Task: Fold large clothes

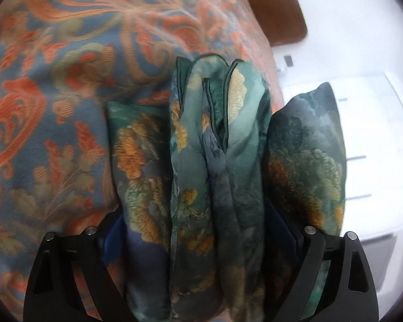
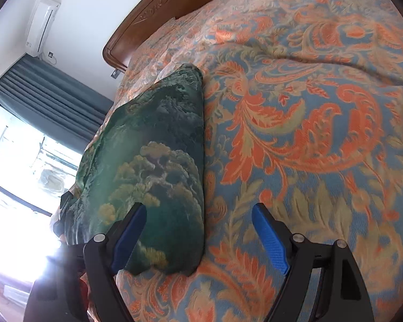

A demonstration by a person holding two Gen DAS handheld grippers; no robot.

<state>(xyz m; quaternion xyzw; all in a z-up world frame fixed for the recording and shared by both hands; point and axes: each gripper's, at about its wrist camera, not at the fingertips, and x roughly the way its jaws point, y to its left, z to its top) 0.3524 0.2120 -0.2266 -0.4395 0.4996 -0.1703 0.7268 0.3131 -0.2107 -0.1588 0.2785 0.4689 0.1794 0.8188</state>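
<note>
Bedroom setting, big bed under an orange-and-blue floral bedspread [image 2: 309, 134], wooden headboard [image 2: 153, 8] at the far end. Starting at the left gripper [image 1: 201, 214]: stands wide apart, with a thick wad of the green printed cloth [image 1: 220, 147] stuffed between the two fingers. Only slivers of the blue pads [image 1: 111, 241] peek out at the sides. Spills over the outside of both fingers too, so honestly can't tell whether the pads actually squeeze it or just sit around it. Piped hems bunch up in the middle of the wad, pointing away from the camera. Beyond that, just bedspread on the left and something white and blurry on the right.

Over to the right gripper [image 2: 198, 209]: spread well open, holds nothing, hangs just above the bed. Left finger sits over the near end of the same green cloth, right finger over bare bedspread. From this side, lies as a long folded strip along the bed's left edge, narrow end toward the headboard. Further out: grey curtain [image 2: 40, 94], bright window [image 2: 18, 161], air conditioner [image 2: 43, 24] up on the wall.
</note>
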